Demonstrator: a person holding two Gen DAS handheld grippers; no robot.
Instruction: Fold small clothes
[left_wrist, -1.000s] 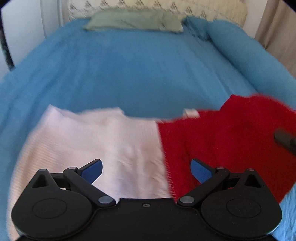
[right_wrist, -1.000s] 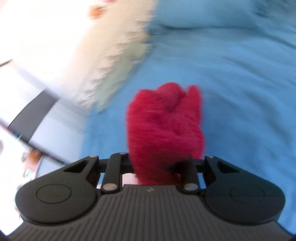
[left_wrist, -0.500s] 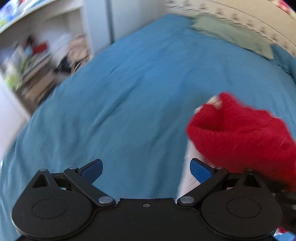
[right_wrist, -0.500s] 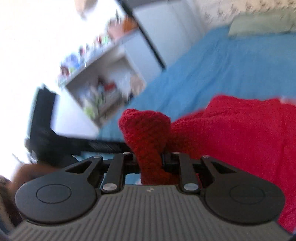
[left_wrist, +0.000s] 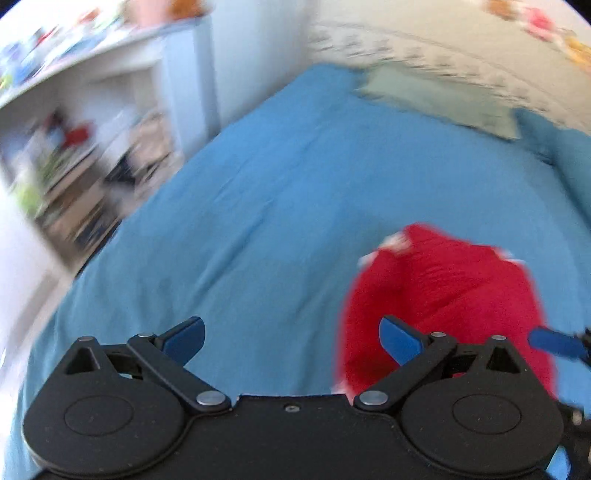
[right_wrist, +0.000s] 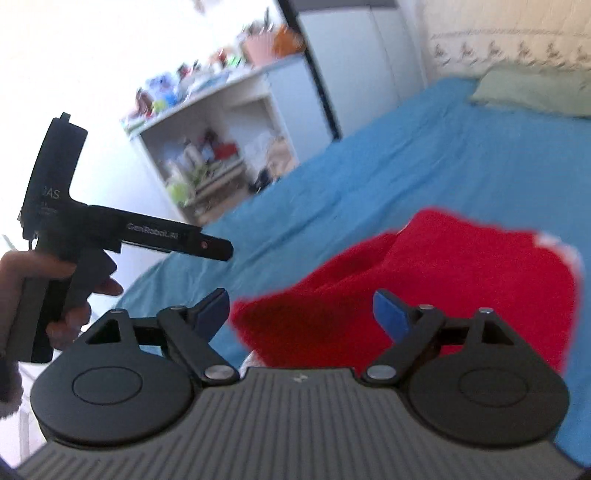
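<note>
Blue bedding (left_wrist: 280, 206) filled the left wrist view, with a blurred white shelf unit (left_wrist: 74, 140) at about ten o'clock and a pale green pillow (left_wrist: 439, 99) near one o'clock. The left gripper (left_wrist: 291, 334) hung over bare sheet, its blue-tipped fingers (left_wrist: 184, 334) spread wide apart and holding nothing. At about three to four o'clock lay the red knit garment (left_wrist: 454, 291), a soft rounded heap with slivers of white fabric showing at its upper edge; the right-hand fingertip of this gripper overlapped it in the picture, though contact could not be judged. A second blue fingertip, belonging to the right gripper, showed at the far right edge.

Seen from the right wrist camera, the same bedding (right_wrist: 424, 155) ran up toward the pillow (right_wrist: 535, 88) at one o'clock, and the shelf unit (right_wrist: 207, 140) stood at eleven o'clock. The person's left hand (right_wrist: 55, 291) gripped its tool's handle at nine o'clock. The right gripper (right_wrist: 301, 314) had its fingers (right_wrist: 389, 314) well apart and empty, poised just over the near side of the garment (right_wrist: 443, 280), which lay doubled over with a soft ridge across it and a white patch at its far corner.

The knit looked light, limp and thick, likely to sag and stretch when lifted rather than slip. A corner or the folded edge, pinched through all layers, seemed the surest hold.
</note>
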